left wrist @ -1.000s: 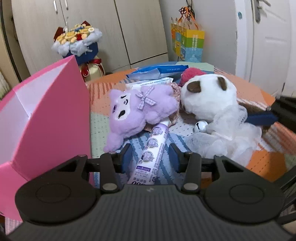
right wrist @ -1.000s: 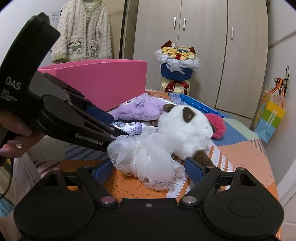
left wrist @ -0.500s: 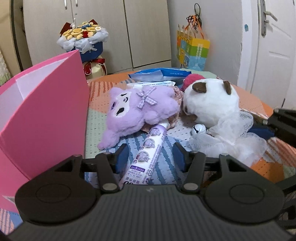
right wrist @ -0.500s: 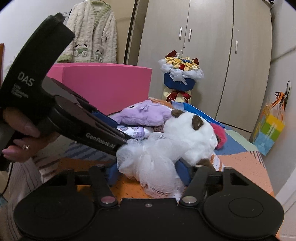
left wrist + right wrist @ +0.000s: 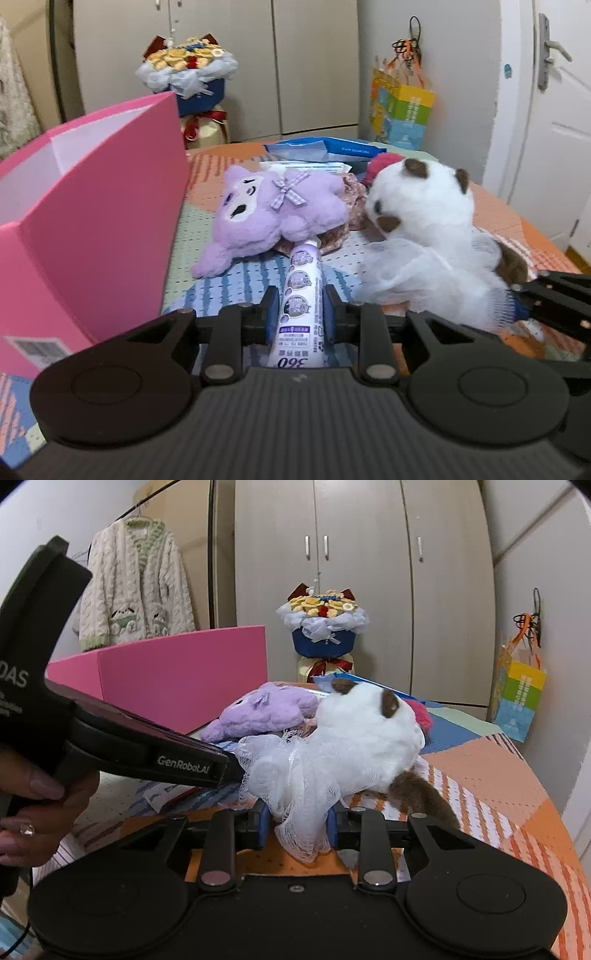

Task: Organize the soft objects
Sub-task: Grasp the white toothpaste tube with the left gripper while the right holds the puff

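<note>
- Two grips are in hand at once, and I judge this to be the pick-up step, with nothing yet placed in the pink box (image 5: 92, 236)
- My left gripper (image 5: 300, 314) has its jaws drawn in against both sides of the tube (image 5: 301, 295), which lies lengthwise between them on the patterned cover (image 5: 517, 229); its far end runs under the purple plush (image 5: 273, 214)
- My right gripper (image 5: 297, 821) is pinched on the white mesh puff (image 5: 291, 779), a bunch of netting squeezed between the blue pads (image 5: 263, 823) and hanging below them
- That puff lies against the white and brown plush (image 5: 365, 731), touching it; I cannot tell whether the two are joined or only pressed together
- Purple plush sits between the box and the white plush, resting on the cover, untouched by either tool
- Box stands open-topped on my left side, just beside the tube and the purple plush, so the carry is short
- Next move, as I judge it: raise each load clear of the cover, then swing toward the box opening and let go above it
- Risks noted: the puff may drag the white plush along if snagged; the tube may tug the purple plush as it slides out; the two tools sit close and could foul one another on the swing
</note>
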Available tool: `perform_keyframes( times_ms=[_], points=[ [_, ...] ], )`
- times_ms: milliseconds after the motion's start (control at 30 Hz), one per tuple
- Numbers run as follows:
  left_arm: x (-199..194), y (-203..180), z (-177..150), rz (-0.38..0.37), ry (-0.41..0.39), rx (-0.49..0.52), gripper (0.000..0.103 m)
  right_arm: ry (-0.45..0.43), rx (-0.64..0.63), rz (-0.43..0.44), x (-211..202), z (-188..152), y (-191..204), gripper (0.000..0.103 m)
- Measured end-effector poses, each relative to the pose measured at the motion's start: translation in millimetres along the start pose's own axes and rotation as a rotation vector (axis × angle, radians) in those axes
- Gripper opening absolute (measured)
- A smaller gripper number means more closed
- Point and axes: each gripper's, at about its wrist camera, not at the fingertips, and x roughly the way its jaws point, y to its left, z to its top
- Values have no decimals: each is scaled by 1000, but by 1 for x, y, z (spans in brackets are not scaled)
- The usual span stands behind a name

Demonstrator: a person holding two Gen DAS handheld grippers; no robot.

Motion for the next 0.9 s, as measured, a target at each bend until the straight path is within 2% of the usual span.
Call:
perform_keyframes(
  times_ms=[133,367,533,800,900],
  points=[
    [-1,-9,-3,36,-16,37,24,3,-28,-1,-4,-2,5,33],
    [2,-7,-1,21,-13,39,23,-3,-23,-24,-7,-4,2,33],
    [-9,-10,-6,37,-38,61,23,-3,-29,-46,-14,-6,2,32],
    [-33,-4,-14,24,-57,51,23,33,-28,-84,-21,-4,1,32],
    [-43,2,-16,-3,-54,48,23,52,-19,-81,-23,-1,0,32]
  ],
)
